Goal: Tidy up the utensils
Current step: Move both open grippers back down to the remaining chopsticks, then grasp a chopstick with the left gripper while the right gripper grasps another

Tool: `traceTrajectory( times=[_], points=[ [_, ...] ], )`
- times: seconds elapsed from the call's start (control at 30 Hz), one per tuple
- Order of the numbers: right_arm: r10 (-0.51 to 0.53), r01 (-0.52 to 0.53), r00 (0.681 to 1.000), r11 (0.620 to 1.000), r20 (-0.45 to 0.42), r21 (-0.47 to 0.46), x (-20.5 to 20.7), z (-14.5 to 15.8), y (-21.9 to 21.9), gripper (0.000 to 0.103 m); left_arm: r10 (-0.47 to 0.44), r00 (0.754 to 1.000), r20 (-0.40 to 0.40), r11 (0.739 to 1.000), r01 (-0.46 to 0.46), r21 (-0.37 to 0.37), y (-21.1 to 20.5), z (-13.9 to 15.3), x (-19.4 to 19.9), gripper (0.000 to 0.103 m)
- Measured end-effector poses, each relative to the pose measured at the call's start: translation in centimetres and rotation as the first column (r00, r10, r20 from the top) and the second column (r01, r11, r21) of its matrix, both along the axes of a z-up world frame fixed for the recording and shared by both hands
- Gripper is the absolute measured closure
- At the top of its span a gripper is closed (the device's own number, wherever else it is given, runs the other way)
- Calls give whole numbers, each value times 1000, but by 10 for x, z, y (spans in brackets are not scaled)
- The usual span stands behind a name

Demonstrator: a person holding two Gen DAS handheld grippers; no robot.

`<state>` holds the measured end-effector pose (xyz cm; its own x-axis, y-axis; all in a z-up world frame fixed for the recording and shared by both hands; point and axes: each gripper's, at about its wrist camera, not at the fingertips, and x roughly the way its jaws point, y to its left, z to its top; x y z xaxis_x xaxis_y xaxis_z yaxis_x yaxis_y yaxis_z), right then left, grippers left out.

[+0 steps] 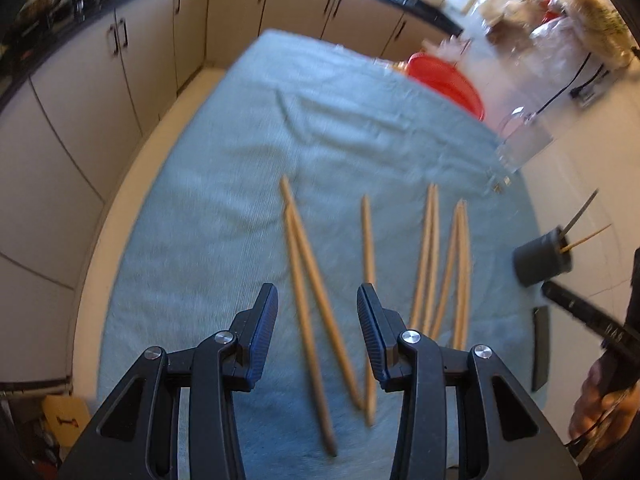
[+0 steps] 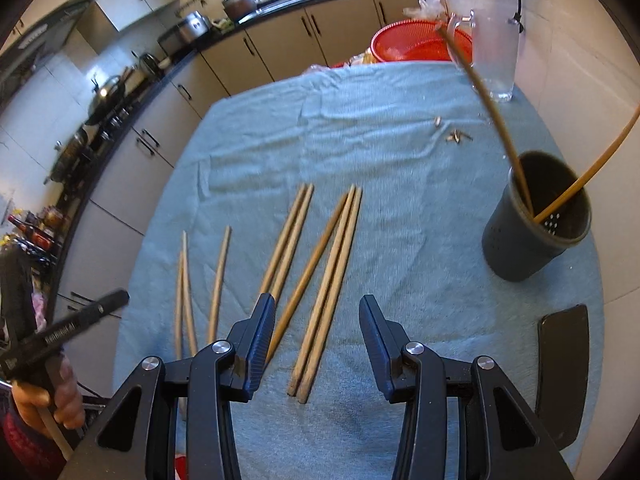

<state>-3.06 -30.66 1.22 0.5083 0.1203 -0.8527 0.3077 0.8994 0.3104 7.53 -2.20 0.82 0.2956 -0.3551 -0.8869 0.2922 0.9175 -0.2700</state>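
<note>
Several wooden chopsticks (image 1: 316, 300) lie on a blue-green towel (image 1: 240, 140), also in the right wrist view (image 2: 328, 280). A dark round utensil holder (image 2: 536, 220) stands at the right with two chopsticks (image 2: 576, 184) in it; it shows in the left wrist view (image 1: 542, 258) too. My left gripper (image 1: 318, 332) is open and empty, low over the left group of chopsticks. My right gripper (image 2: 318, 340) is open and empty above a pair of chopsticks. The left gripper's side shows in the right wrist view (image 2: 76, 328).
A clear glass pitcher (image 2: 492, 40) and a red basket (image 2: 420, 44) stand at the towel's far edge. A black flat object (image 2: 560, 368) lies at the right. Small metal bits (image 2: 456, 134) lie near the pitcher. Kitchen cabinets (image 1: 100, 100) run along the left.
</note>
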Motion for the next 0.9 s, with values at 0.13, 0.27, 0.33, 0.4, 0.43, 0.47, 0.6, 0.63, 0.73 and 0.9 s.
traceTrajectory(
  times=[0.13,0.27,0.33,0.4,0.43,0.47,0.6,0.63,0.73,0.9],
  points=[
    [-8,7,1000,1000,-28,-22,5,-10,3,56,-32,999,-34,999,33,33,-4,-29,-5,69],
    [-31,29,998,999,-56,-27,6,-18,1,56,-56,997,-49,996,59,63,-13,-47,-1,77],
    [-40,38,997,999,-69,-27,7,-22,-1,56,-69,996,-51,993,73,97,-17,-55,2,83],
    [-53,51,995,998,-86,-25,10,-28,-4,56,-77,996,-55,990,83,110,-21,-59,7,86],
    [-62,60,994,998,-90,-25,11,-29,-6,56,-82,995,-51,989,88,122,-22,-62,9,86],
    [-72,70,993,997,-93,-26,13,-31,-8,56,-88,995,-48,987,93,130,-24,-63,10,86],
    [-105,103,987,994,-118,-21,29,-41,-16,62,-114,993,-11,979,114,170,-28,-64,21,88],
    [-111,110,986,994,-127,-13,35,-45,-18,65,-116,993,-4,977,115,180,-28,-64,23,90],
    [-133,135,979,991,-154,4,53,-57,-22,73,-129,992,7,973,125,196,-26,-65,32,92],
    [-158,165,969,986,-188,20,79,-70,-29,79,-163,987,6,970,159,185,-21,-65,38,93]
  ],
)
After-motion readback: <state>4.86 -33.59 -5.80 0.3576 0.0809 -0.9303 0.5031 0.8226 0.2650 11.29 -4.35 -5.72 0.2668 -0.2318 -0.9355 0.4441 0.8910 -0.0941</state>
